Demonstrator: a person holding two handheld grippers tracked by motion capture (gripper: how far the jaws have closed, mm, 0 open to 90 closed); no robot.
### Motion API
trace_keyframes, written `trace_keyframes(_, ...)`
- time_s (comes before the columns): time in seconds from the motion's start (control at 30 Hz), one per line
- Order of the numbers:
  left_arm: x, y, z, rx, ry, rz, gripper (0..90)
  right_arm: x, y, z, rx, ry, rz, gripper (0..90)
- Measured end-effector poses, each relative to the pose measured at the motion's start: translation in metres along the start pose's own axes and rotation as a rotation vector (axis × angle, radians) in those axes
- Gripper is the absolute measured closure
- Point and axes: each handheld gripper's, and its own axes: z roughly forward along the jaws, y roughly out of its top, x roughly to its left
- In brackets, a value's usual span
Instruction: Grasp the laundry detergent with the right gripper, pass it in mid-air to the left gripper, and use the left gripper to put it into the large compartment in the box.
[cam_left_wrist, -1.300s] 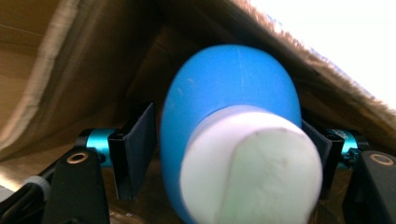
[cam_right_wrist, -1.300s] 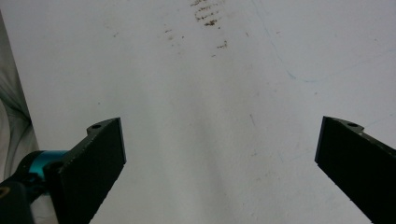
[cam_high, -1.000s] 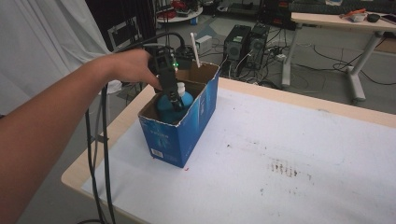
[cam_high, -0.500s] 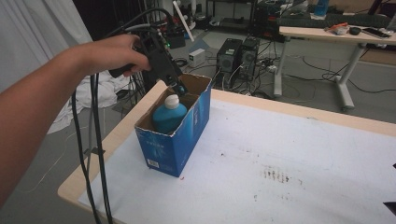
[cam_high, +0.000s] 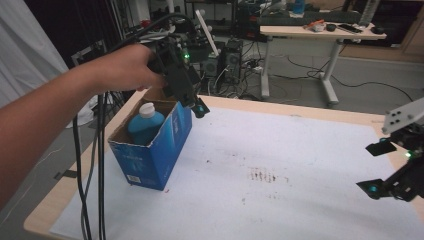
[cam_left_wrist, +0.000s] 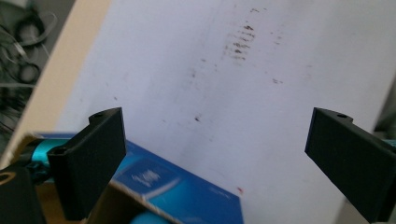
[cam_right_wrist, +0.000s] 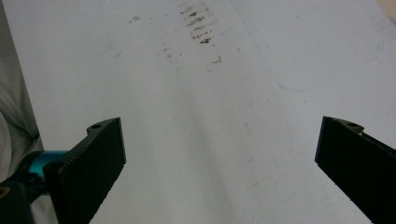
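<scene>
An open blue cardboard box stands at the table's left side. Inside it sits a blue bottle with a white cap, upright. A hand holds my left gripper above the box's far right corner, open and empty. In the left gripper view its jaws stand wide apart over the box's edge and the white table cover. My right gripper hovers low at the table's right edge, open, with nothing between its jaws; the right gripper view looks down on bare white cover.
A white cover with a patch of dark stains spreads over the wooden table. Black cables hang down past the table's left edge. Desks and equipment stand on the floor beyond the far edge.
My left gripper has risen out of the box and moved right, leaving the bottle inside. My right gripper has come into view at the right edge.
</scene>
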Motion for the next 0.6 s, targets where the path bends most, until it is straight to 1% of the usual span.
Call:
trace_keyframes(0.03,-0.006,0.009,0.010,0.007,0.013,0.032,1.5,0.000,0.000,0.000,0.000,-0.002,0.004,0.8)
trace_keyframes(0.07,-0.006,0.009,0.010,0.007,0.013,0.032,1.5,0.000,0.000,0.000,0.000,-0.002,0.004,0.8)
trace_keyframes(0.1,-0.011,0.017,0.019,0.023,0.024,0.066,1.5,0.001,0.001,0.000,-0.005,-0.003,0.005,0.8)
trace_keyframes(0.13,-0.011,0.017,0.019,0.023,0.024,0.066,1.5,0.001,0.001,0.000,-0.005,-0.003,0.005,0.8)
trace_keyframes(0.17,-0.016,0.024,0.026,0.037,-0.001,0.093,1.5,0.001,0.002,0.000,-0.009,-0.003,0.004,0.8)
trace_keyframes(0.2,-0.016,0.024,0.026,0.037,-0.001,0.093,1.6,0.001,0.002,0.000,-0.009,-0.003,0.004,0.8)
trace_keyframes(0.23,-0.021,0.031,0.034,0.047,-0.007,0.119,1.6,0.001,0.002,0.000,-0.006,-0.003,0.009,0.8)
trace_keyframes(0.27,-0.021,0.031,0.034,0.047,-0.007,0.119,1.6,0.001,0.002,0.000,-0.006,-0.003,0.009,0.8)
trace_keyframes(0.3,-0.023,0.038,0.041,0.054,-0.025,0.116,1.6,0.001,0.003,0.000,-0.003,-0.002,0.009,0.8)
trace_keyframes(0.33,-0.023,0.038,0.041,0.054,-0.025,0.116,1.6,0.001,0.003,0.000,-0.003,-0.002,0.009,0.8)
trace_keyframes(0.37,-0.025,0.044,0.049,0.057,-0.035,0.098,1.6,0.000,0.003,0.001,-0.005,0.002,0.005,0.8)
trace_keyframes(0.4,-0.025,0.044,0.049,0.057,-0.035,0.098,1.6,0.000,0.003,0.001,-0.005,0.002,0.005,0.8)
trace_keyframes(0.43,-0.026,0.049,0.058,0.064,-0.031,0.071,1.6,-0.002,0.004,0.003,0.002,0.006,0.004,0.8)
trace_keyframes(0.47,-0.026,0.049,0.058,0.064,-0.031,0.071,1.6,-0.002,0.004,0.004,0.002,0.004,0.010,0.8)
trace_keyframes(0.5,-0.028,0.054,0.066,0.066,-0.044,0.073,1.6,-0.003,0.004,0.005,0.008,0.002,0.011,0.8)
trace_keyframes(0.53,-0.028,0.054,0.066,0.066,-0.044,0.073,1.6,-0.003,0.004,0.005,0.008,0.002,0.011,0.8)
trace_keyframes(0.57,-0.029,0.059,0.073,0.060,-0.070,0.079,1.6,-0.004,0.005,0.006,0.009,0.002,0.010,0.8)
trace_keyframes(0.6,-0.029,0.059,0.073,0.060,-0.070,0.079,1.6,-0.004,0.005,0.006,0.009,0.002,0.010,0.8)
